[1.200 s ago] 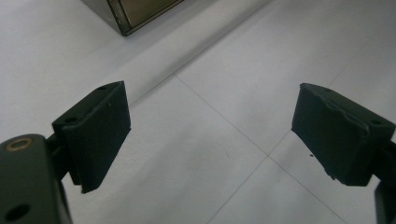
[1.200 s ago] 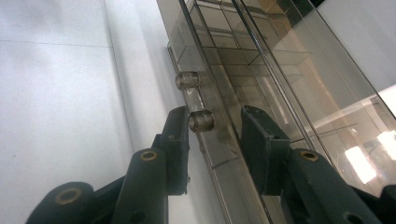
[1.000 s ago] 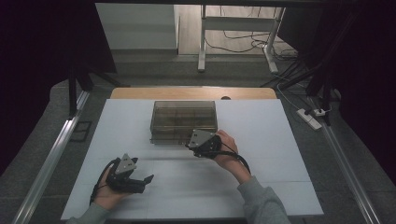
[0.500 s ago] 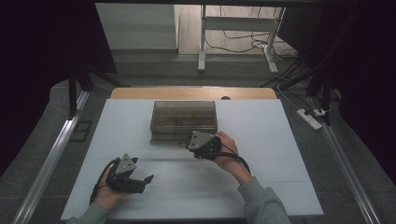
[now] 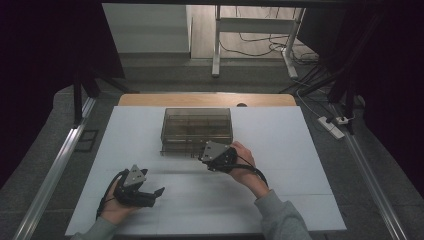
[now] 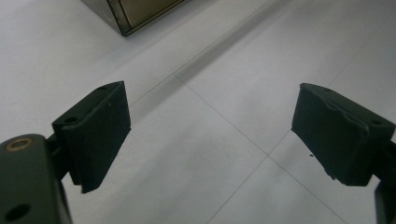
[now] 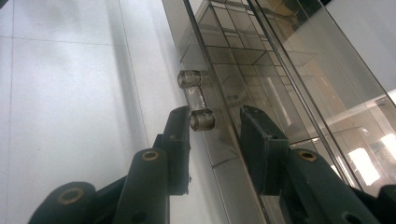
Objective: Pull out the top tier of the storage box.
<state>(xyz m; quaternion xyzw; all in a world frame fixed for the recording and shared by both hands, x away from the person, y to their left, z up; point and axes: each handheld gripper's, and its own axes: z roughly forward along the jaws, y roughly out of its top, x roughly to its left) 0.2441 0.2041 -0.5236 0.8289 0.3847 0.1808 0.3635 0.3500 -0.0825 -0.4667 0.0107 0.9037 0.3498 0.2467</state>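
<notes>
A smoky transparent drawer box (image 5: 196,125) stands at the middle of the white table (image 5: 285,145). My right gripper (image 5: 204,158) is at the box's front face. In the right gripper view its jaws (image 7: 217,121) stand apart on either side of a clear bar handle (image 7: 196,100) on a drawer front (image 7: 280,70); the handle's near end lies against the left jaw's tip and the other jaw is clear of it. My left gripper (image 5: 156,195) rests low at the front left of the table, open (image 6: 210,126), with bare table between its jaws. A corner of the box (image 6: 135,11) lies beyond it.
A metal rail (image 5: 55,170) runs along the table's left side and another along the right (image 5: 370,170). A wooden strip (image 5: 205,100) borders the far edge. A power strip (image 5: 332,125) and cables lie on the floor at the right.
</notes>
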